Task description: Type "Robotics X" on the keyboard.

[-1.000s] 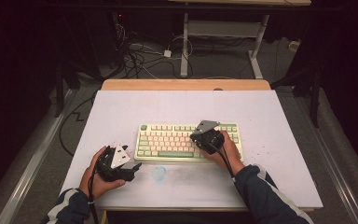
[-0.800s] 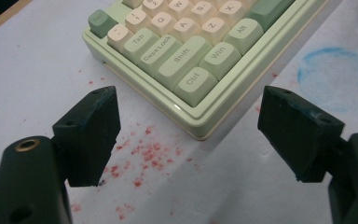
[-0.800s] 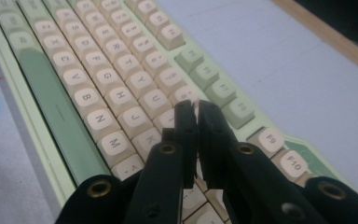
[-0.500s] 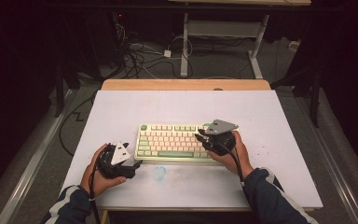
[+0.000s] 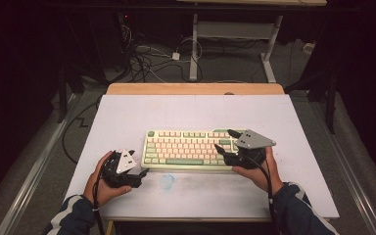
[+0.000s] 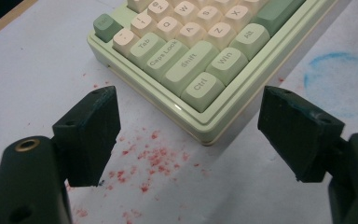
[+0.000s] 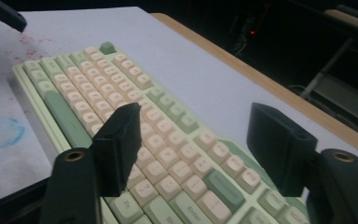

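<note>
A green and cream keyboard [image 5: 191, 149] lies on the white table top [image 5: 196, 110]. My left gripper [image 5: 143, 172] rests at its front left corner, open, the Ctrl corner [image 6: 200, 88] just ahead of the wide-apart pads [image 6: 91, 130]. My right gripper [image 5: 225, 140] hovers over the keyboard's right end, tilted down at the keys [image 7: 168, 140]. Its jaws have just been opening and now stand wide, with nothing gripped between the pads [image 7: 119, 144]. In the right gripper view the left gripper's jaws [image 7: 0, 18] show at the far corner.
A faint blue ring [image 5: 166, 181] marks the table in front of the keyboard, and red specks [image 6: 154, 158] lie near its left corner. A wooden strip [image 5: 196, 89] edges the table's back. Cables [image 5: 147, 58] and a desk frame [image 5: 235, 29] lie on the floor beyond.
My right gripper has lifted off the keys and moved to the right end of the keyboard, and its jaws went from shut to wide open. The left gripper has stayed in place.
</note>
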`<action>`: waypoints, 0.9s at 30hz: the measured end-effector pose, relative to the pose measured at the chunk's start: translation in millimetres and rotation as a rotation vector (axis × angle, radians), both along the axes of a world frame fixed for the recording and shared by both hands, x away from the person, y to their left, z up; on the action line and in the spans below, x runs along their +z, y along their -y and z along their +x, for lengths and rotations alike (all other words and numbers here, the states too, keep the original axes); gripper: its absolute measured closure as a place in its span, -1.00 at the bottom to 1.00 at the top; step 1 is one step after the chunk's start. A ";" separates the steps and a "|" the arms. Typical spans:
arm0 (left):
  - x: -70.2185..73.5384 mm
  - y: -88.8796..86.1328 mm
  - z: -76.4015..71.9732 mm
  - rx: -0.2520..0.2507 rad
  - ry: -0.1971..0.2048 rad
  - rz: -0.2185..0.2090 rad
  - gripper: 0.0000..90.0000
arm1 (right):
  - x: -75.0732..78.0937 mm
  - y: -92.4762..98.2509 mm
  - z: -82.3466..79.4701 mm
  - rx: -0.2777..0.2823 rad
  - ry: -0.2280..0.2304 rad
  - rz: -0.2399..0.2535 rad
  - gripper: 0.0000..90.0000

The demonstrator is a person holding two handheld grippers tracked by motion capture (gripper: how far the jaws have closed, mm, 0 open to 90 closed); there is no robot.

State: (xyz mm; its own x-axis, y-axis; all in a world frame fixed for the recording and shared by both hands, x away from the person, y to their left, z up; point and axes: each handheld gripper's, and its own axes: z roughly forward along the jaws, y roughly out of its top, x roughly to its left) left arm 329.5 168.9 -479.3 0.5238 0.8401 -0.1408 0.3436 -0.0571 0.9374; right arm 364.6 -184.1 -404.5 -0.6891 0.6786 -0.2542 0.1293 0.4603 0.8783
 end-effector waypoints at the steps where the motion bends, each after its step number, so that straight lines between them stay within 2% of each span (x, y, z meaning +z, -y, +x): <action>1: 0.2 0.1 -0.1 0.001 0.001 0.000 -0.56 | 0.4 2.9 -2.2 -0.011 0.008 0.000 -0.29; 4: 0.3 0.2 0.1 0.001 0.002 0.001 -0.56 | -0.1 12.3 -9.6 -0.042 0.041 0.008 -0.40; 8: 0.3 0.4 0.0 0.002 0.002 0.003 -0.56 | -3.1 24.6 -17.1 -0.083 0.054 0.006 -0.49; 13: 1.0 -0.1 -0.1 0.008 0.006 0.008 -0.56 | -9.0 40.2 -27.7 -0.110 0.064 0.004 -0.48; 17: 1.5 0.6 -0.4 0.011 0.009 0.007 -0.56 | -12.4 50.4 -35.9 -0.136 0.081 -0.017 -0.47; 19: 1.6 1.1 -0.7 0.013 0.012 0.016 -0.53 | -15.1 55.7 -39.1 -0.144 0.074 -0.005 -0.47; 24: 2.4 1.6 -1.3 0.011 0.016 0.023 -0.42 | -23.1 66.1 -48.4 -0.166 0.060 -0.013 -0.47; 25: 2.6 1.4 -0.8 0.018 0.018 0.034 -0.41 | -24.9 67.9 -50.4 -0.167 0.061 -0.018 -0.47; 27: 4.1 0.6 -0.6 0.020 0.017 0.030 -0.35 | -28.7 71.0 -55.0 -0.168 0.069 -0.029 -0.47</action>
